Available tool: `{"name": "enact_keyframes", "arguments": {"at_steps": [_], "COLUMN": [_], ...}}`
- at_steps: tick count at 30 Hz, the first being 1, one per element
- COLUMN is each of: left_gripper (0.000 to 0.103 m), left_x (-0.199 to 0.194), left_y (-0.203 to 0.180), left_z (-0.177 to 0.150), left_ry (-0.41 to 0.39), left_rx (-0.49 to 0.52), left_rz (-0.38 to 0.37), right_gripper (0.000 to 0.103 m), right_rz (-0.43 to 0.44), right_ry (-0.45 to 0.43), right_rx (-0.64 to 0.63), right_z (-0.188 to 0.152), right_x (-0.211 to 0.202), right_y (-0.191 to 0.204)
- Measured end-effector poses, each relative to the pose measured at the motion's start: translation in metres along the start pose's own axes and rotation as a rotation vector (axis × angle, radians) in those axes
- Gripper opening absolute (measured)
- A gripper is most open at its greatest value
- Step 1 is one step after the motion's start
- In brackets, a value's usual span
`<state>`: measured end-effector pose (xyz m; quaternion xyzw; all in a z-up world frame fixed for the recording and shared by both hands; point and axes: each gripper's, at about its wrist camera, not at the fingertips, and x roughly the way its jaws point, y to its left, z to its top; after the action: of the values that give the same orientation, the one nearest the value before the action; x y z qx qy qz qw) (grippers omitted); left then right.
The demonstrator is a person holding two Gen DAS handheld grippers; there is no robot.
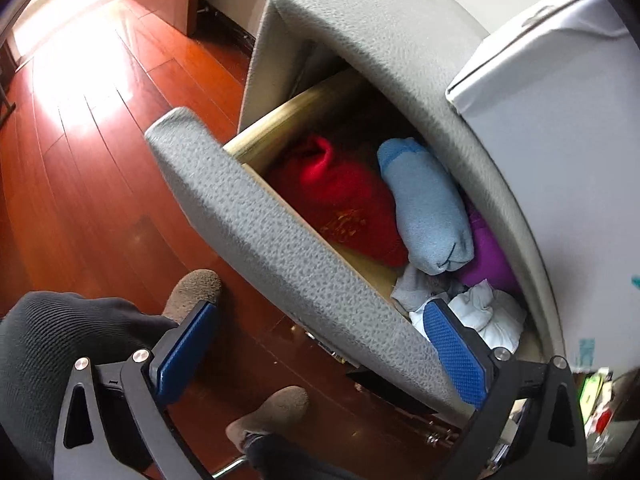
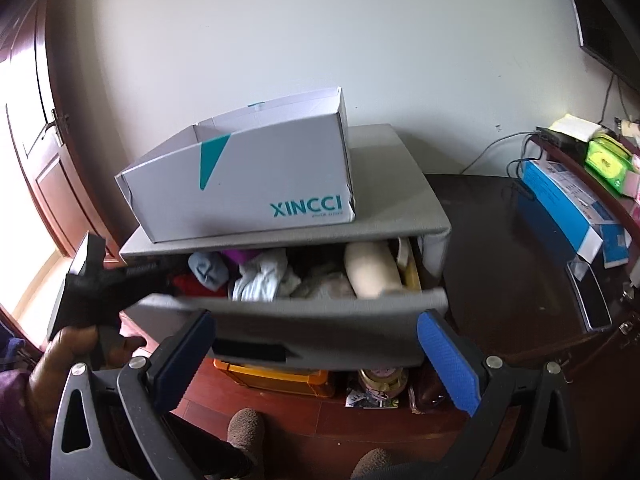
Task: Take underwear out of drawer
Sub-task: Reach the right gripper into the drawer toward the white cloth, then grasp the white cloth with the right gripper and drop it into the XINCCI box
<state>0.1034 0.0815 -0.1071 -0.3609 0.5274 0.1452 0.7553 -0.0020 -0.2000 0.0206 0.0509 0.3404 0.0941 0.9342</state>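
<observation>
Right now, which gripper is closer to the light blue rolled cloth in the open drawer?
The left. The left gripper hangs open over the drawer front, just short of the light blue roll. The right gripper, also open, sits back in front of the drawer, farther off.

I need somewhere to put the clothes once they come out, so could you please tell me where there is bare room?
The white box on the cabinet top looks empty inside, and a bare strip of cabinet top lies to its right. The drawer is packed across with rolled clothes.
</observation>
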Motion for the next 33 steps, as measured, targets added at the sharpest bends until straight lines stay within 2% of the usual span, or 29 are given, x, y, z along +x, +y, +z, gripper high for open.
{"name": "enact_keyframes", "arguments": {"at_steps": [7,11,14,18,19,20,21,24,28,29,30,31,32,33], "left_gripper": [0.103,0.103,0.103,0.103,0.103,0.103,0.103,0.103,0.103,0.103,0.103,0.103,0.103,0.103], "left_x": [-0.008,-0.004,-0.013,-0.018,-0.019,-0.018,-0.017,-0.018,-0.023,-0.024,-0.025,-0.025,-0.019,-0.019], "left_y": [0.007,0.016,0.012,0.018,0.018,0.019,0.021,0.016,0.011,0.01,0.008,0.007,0.01,0.009], "left_z": [-0.01,-0.013,-0.015,-0.021,-0.02,-0.021,-0.022,-0.021,-0.02,-0.02,-0.02,-0.021,-0.024,-0.025], "left_ry": [0.001,0.041,0.02,0.01,0.012,0.011,0.006,-0.002,-0.015,-0.022,-0.03,-0.036,-0.04,-0.045], "left_rx": [0.052,0.048,0.083,0.118,0.126,0.134,0.147,0.181,0.216,0.226,0.238,0.245,0.251,0.259], "left_rz": [-0.006,-0.032,-0.022,-0.016,-0.014,-0.013,-0.008,0.008,0.027,0.033,0.04,0.045,0.048,0.053], "right_gripper": [0.103,0.103,0.103,0.101,0.098,0.09,0.087,0.087,0.087,0.078,0.049,0.032,0.021,0.018], "right_rz": [0.085,0.163,0.222,0.233,0.237,0.242,0.246,0.215,0.214,0.216,0.229,0.23,0.217,0.227], "right_ry": [0.1,0.166,0.228,0.334,0.375,0.406,0.441,0.495,0.534,0.547,0.575,0.601,0.616,0.616], "right_rx": [-0.05,-0.125,-0.164,-0.212,-0.23,-0.247,-0.267,-0.321,-0.332,-0.332,-0.327,-0.32,-0.314,-0.296], "right_z": [0.028,0.037,0.038,0.037,0.038,0.037,0.035,0.038,0.037,0.035,0.034,0.032,0.032,0.029], "right_x": [0.021,0.041,0.062,0.099,0.11,0.118,0.128,0.152,0.171,0.176,0.182,0.188,0.191,0.193], "right_y": [-0.01,0.011,0.029,0.045,0.048,0.051,0.056,0.059,0.059,0.061,0.061,0.062,0.059,0.059]}}
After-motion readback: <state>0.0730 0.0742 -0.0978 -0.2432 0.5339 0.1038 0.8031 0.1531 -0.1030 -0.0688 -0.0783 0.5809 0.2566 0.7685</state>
